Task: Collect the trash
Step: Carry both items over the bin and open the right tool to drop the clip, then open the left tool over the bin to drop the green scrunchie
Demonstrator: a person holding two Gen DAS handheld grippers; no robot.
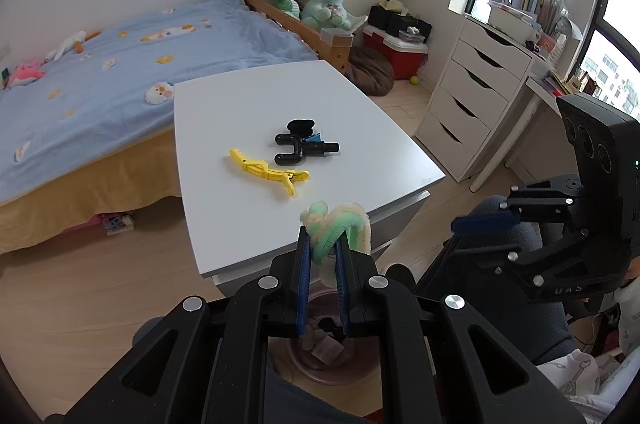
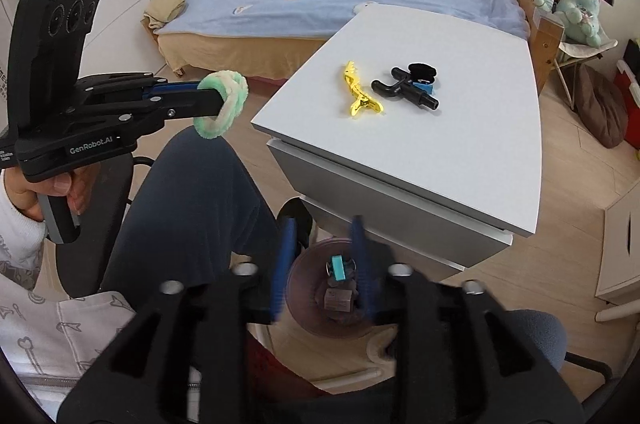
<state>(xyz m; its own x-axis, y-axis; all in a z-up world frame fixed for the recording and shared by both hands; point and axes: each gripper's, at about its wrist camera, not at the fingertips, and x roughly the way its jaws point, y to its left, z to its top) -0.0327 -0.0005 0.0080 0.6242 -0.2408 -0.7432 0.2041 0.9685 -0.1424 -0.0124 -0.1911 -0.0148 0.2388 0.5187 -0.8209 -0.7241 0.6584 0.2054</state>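
The left gripper has its fingers clamped on a green and cream fuzzy loop, and the bin lies straight below those fingers, so the drop is downward. The right gripper hangs above the same bin, fingers apart and empty. Ahead on the table lie a yellow clip and black fitting. "GenRobot.AI" reads on the left gripper

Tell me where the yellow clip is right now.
The yellow clip lies on the white table, just left of the black tube fitting in the left wrist view, beyond the fuzzy ring held in the left gripper.
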